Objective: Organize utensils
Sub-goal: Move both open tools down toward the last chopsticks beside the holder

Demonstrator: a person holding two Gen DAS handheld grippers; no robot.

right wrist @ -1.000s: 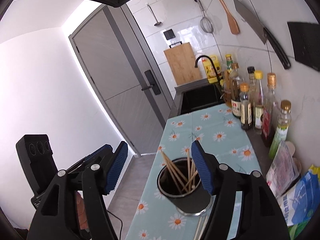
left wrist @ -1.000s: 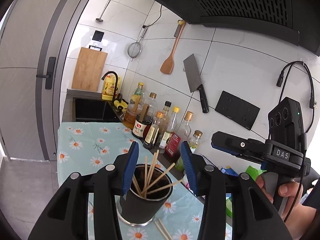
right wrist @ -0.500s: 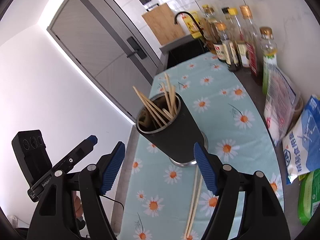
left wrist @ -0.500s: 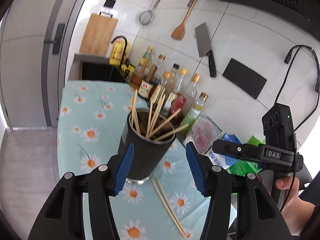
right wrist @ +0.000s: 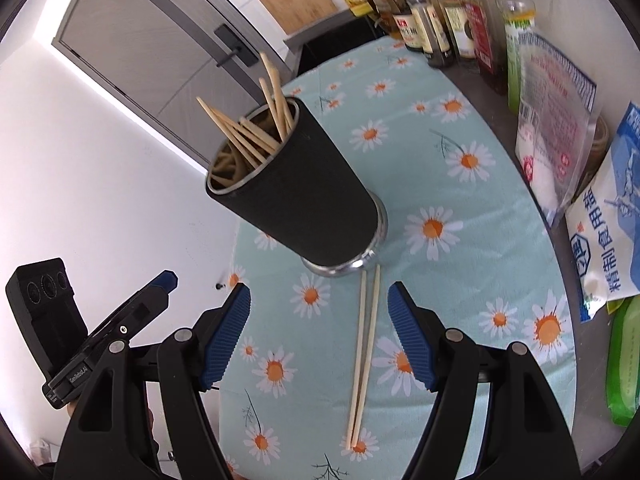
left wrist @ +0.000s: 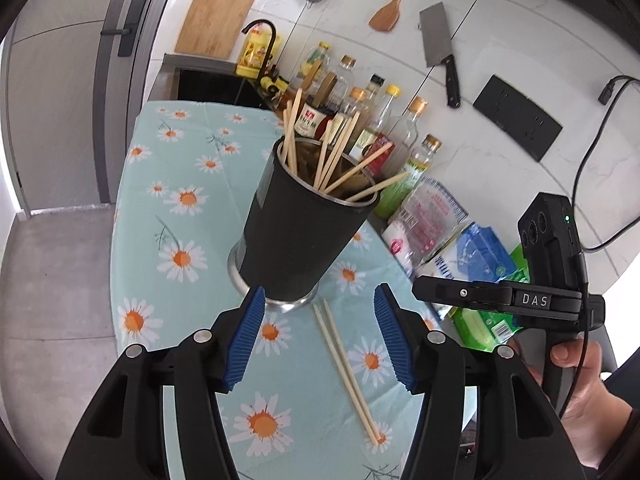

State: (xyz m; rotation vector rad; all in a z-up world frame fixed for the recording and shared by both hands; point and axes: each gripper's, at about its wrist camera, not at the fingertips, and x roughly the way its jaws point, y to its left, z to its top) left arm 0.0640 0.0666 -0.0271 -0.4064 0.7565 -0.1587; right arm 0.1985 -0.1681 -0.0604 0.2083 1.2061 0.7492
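My left gripper [left wrist: 320, 332] is opening, nothing between its pads; my right gripper [right wrist: 318, 330] stands released and empty too. Both hang above the loose chopsticks [right wrist: 364, 356], which lie side by side at lower centre of each view, tips just beside the cup [left wrist: 298, 224]. I judge I'm lined up to lift that pair into the cup, already bristling with sticks. The cloth [right wrist: 460, 248] offers open room at frame bottom; its edge drops off at left, and packets [right wrist: 556, 120] crowd the right.
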